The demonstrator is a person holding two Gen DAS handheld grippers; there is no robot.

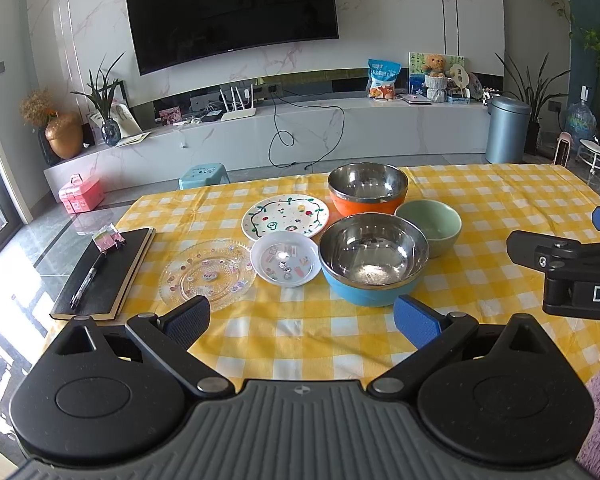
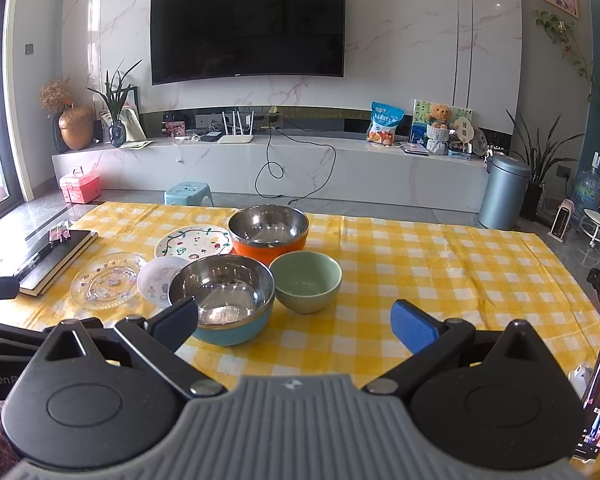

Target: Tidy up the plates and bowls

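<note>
We're holding the left gripper (image 1: 302, 322) level above the near edge of the table (image 1: 500, 200), fingers spread wide, nothing btwn them. The right gripper (image 2: 294, 322) is hovering the same way, jaws apart & empty, just beside the blue bowl (image 2: 232, 326). Ahead we're seeing the green bowl (image 2: 306, 286) touching it, the orange bowl (image 2: 268, 236) behind, w/ the painted plate (image 1: 286, 216), small white plate (image 1: 286, 262) & glass plate (image 1: 208, 272) to the left, near a notebook (image 1: 104, 276).

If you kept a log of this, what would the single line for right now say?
left hand-held gripper: open, empty | right hand-held gripper: open, empty | blue steel bowl, orange steel bowl, green bowl, three plates: unstacked on table
</note>
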